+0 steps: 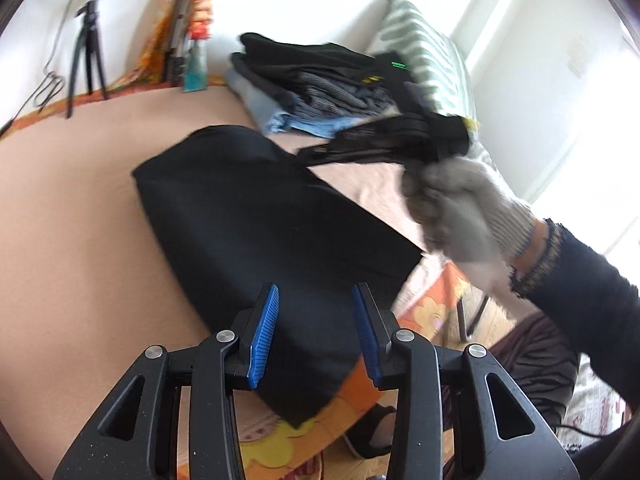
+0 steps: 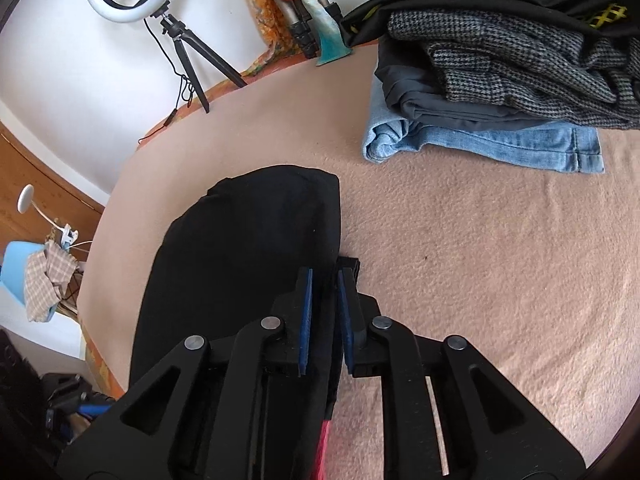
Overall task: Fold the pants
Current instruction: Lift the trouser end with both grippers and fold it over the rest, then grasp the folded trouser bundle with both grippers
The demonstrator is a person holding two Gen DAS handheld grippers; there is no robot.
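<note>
Pink fleece blanket (image 2: 460, 260) covers the bed, and everything I work with lies on it. Black pants (image 1: 256, 232), already folded into a long thick slab, stretch from the near edge of the bed, where one end hangs a little over it, toward the middle. Beyond them, toward the far right corner, sits a stack of folded clothes (image 2: 500, 72): light blue jeans (image 2: 480, 144) at the bottom, dark grey cloth above, a houndstooth piece, and black fabric on top. A green-and-white striped pillow (image 1: 420, 48) leans behind that stack in the left view. At the far left corner a ring light on a small tripod (image 2: 176, 40) stands by the wall.

My right hand (image 1: 456, 216), in a grey knit glove, grips its handle above the right side of the pants; it is blurred in the left view. My right tool (image 2: 325, 280) points down at the right edge of the folded pants, its blue pads a narrow gap apart with black fabric between them; I cannot tell whether they press on it. My left tool (image 1: 315, 296) hovers over the near end of the pants, jaws clearly apart and gripping nothing.
</note>
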